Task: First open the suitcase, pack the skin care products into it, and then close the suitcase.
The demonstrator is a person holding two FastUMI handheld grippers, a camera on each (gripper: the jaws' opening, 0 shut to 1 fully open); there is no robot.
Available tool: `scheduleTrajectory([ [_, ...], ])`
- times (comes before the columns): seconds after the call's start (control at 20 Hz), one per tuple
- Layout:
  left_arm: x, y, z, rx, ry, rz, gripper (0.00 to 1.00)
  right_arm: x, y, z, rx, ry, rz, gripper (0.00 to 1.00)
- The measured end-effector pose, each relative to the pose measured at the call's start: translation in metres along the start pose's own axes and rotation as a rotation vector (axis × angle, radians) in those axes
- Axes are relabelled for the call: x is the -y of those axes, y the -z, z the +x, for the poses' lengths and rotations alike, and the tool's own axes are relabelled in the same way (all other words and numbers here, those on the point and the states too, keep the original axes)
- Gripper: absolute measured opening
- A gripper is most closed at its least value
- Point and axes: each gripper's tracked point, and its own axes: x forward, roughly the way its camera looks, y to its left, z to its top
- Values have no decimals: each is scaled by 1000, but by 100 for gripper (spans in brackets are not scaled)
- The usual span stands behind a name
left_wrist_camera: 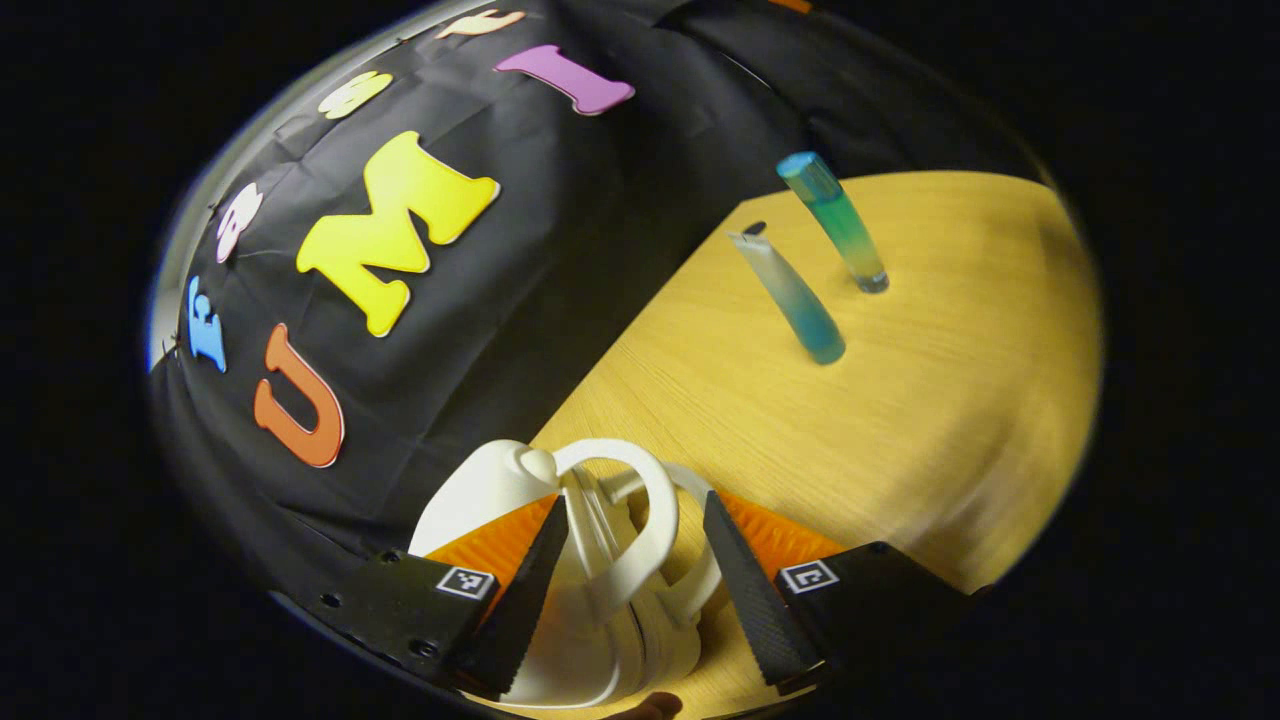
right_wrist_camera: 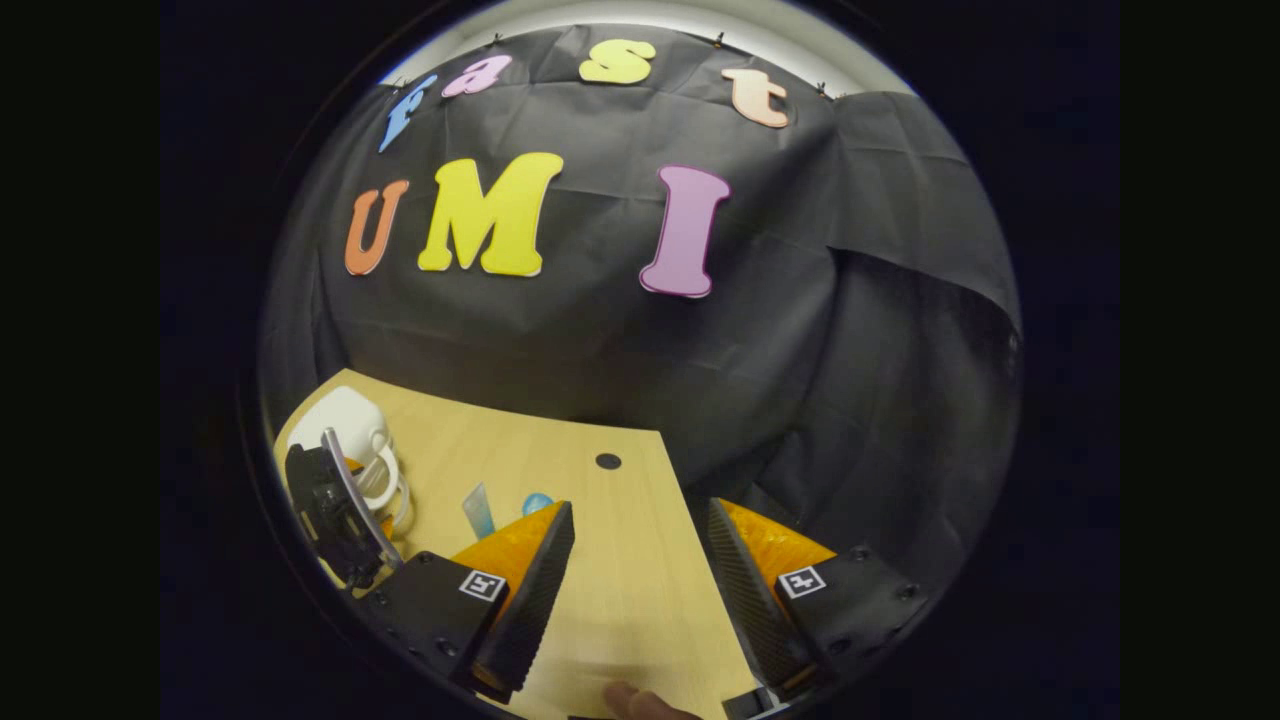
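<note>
Looped white handles of the small suitcase (left_wrist_camera: 600, 560) sit between your left gripper (left_wrist_camera: 635, 580)'s spread fingers on the worktop (left_wrist_camera: 900, 420), so clench squarely before lifting; right gripper (right_wrist_camera: 640, 590) hangs released, tubes (left_wrist_camera: 795, 300) standing well apart.

Desk (right_wrist_camera: 620, 590): pale wood-grain top, running beneath and ahead of the jaws up to the black cloth wall (right_wrist_camera: 600, 340); one small round dark hole (right_wrist_camera: 608, 461) in its surface, ahead of the jaws near the far edge.
</note>
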Motion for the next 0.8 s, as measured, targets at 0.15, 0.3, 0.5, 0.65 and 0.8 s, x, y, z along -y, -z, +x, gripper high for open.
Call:
scheduleTrajectory([
  [0.15, -1, 7, 7, -49, -8, 39, 77, 5, 10, 6, -22, -12, 7, 79],
  [0.3, -7, 11, 12, -109, -21, 113, 53, 7, 16, 17, -38, -34, 11, 80],
  [0.5, -1, 13, 11, -177, 33, 168, 36, 8, 22, 25, -49, -83, 14, 80],
  [0.65, -2, 7, 9, -200, 62, 216, 28, 2, 24, 28, -48, -133, 0, 80],
  [0.8, -6, -3, 6, -181, 61, 242, 14, 3, 19, 28, -25, -130, -36, 80],
])
